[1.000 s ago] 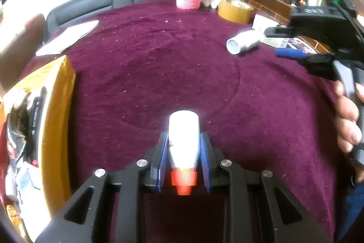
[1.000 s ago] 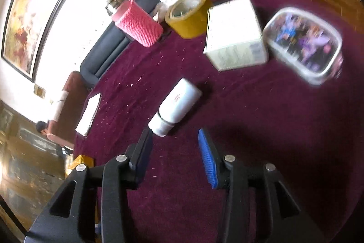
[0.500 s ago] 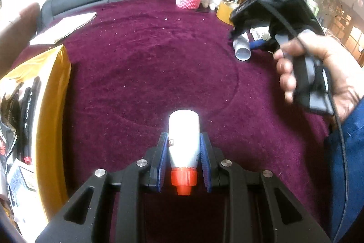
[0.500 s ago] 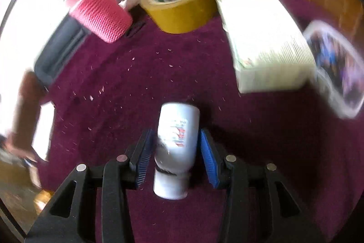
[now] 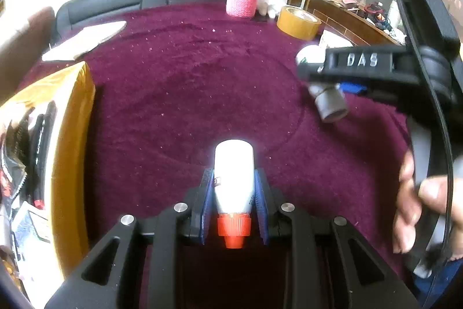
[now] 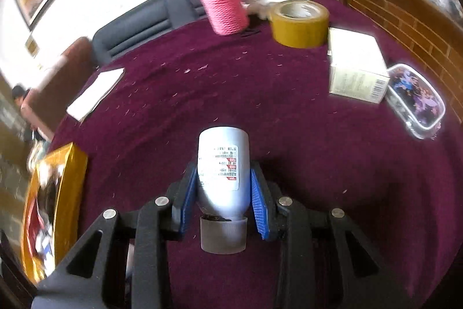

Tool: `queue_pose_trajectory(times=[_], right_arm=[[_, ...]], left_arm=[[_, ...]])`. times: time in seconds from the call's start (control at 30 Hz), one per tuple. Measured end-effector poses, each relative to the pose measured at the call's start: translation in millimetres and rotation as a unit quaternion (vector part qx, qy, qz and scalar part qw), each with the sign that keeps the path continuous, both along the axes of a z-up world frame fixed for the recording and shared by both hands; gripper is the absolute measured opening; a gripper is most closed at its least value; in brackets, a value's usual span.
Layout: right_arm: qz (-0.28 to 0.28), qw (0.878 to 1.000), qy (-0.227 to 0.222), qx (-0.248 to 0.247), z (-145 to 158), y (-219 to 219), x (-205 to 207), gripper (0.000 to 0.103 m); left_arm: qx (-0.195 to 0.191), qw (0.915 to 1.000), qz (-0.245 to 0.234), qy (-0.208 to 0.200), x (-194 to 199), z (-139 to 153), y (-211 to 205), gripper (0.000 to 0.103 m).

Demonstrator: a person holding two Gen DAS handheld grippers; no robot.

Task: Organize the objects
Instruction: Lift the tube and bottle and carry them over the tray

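Left hand-held gripper clamps white orange-capped plastic bottle; right hand-held gripper clamps white grey-capped labelled bottle above maroon tabletop.

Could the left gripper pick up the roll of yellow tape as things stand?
Probably not. The left gripper has its jaws shut on a white bottle with an orange cap, so nothing else fits between them. The yellow tape roll lies far across the maroon cloth.

Black angular left gripper frame, blue ribbed pads, silver screws, right gripper alike, "DAS" embossed, bare-skinned hand
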State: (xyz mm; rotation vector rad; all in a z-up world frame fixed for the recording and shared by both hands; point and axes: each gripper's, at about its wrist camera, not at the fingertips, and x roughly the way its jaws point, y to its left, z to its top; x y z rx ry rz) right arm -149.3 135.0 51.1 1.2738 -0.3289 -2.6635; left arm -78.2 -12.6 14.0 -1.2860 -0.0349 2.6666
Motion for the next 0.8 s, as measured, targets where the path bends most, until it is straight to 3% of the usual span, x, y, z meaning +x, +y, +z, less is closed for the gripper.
queue_pose_trajectory(times=[0.1,0.23,0.8], right_arm=[[0.027,0.999,0.001,-0.020,-1.0,-4.0,-3.5,0.031],[0.039,0.999,0.020,-0.009,5.3,-9.1,-0.3,0.031],[0.050,0.998,0.035,-0.011,10.6,-18.5,-2.0,0.031]], left_arm=[[-0.007,0.9999,0.006,0.005,0.5,0.8,1.1,0.022],[-0.023,0.9995,0.009,0.019,3.3,2.8,5.7,0.022],[-0.075,0.9951,0.026,0.059,12.6,8.7,15.2,0.022]])
